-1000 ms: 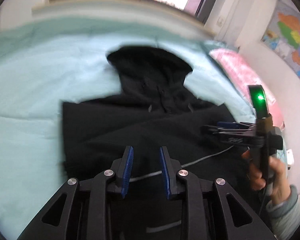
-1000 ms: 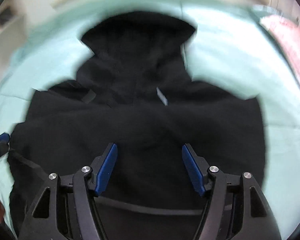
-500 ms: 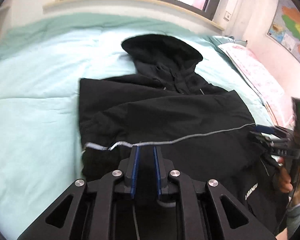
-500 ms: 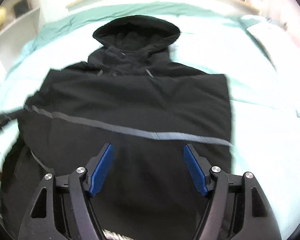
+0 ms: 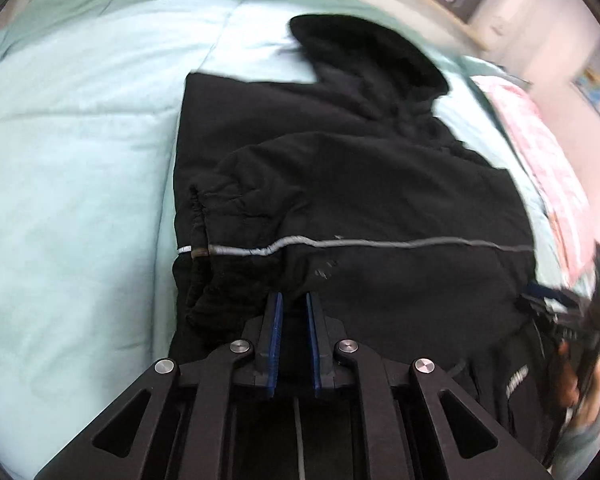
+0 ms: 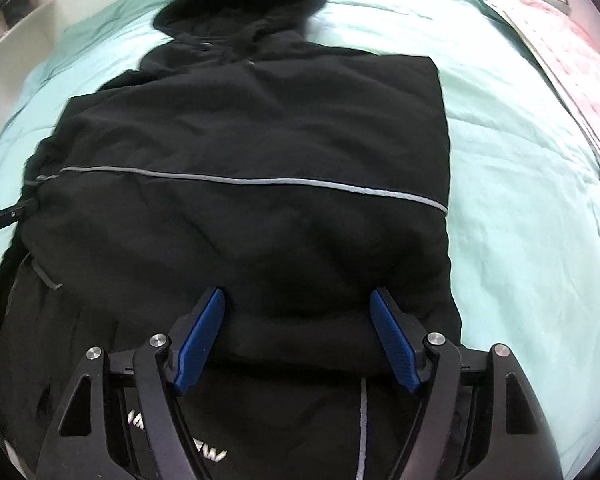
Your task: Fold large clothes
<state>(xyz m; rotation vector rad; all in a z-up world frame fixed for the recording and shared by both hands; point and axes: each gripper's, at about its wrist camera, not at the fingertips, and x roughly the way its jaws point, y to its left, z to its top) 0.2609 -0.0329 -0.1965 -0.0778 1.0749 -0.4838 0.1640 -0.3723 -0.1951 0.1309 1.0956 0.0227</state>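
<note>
A black hooded jacket [image 5: 364, 184] lies on a pale green bed, hood at the far end; a sleeve with a grey reflective stripe [image 5: 380, 243] is folded across its body. My left gripper [image 5: 292, 304] is shut on the black jacket fabric near the sleeve's cuff at the jacket's left edge. In the right wrist view the jacket [image 6: 260, 140] fills the middle, with the stripe [image 6: 260, 181] running across. My right gripper [image 6: 298, 300] is open wide just above the jacket's lower body, holding nothing. It also shows in the left wrist view [image 5: 540, 300] at the far right.
The pale green bedspread [image 5: 80, 140] extends left of the jacket and to its right [image 6: 520, 200]. A pink patterned pillow [image 6: 572, 40] lies along the bed's right side. A window sill and wall stand beyond the hood.
The folded sleeve with the grey stripe now lies flat across the jacket. My left gripper stays closed on the fabric and has drawn nearer the cuff. My right gripper stays open.
</note>
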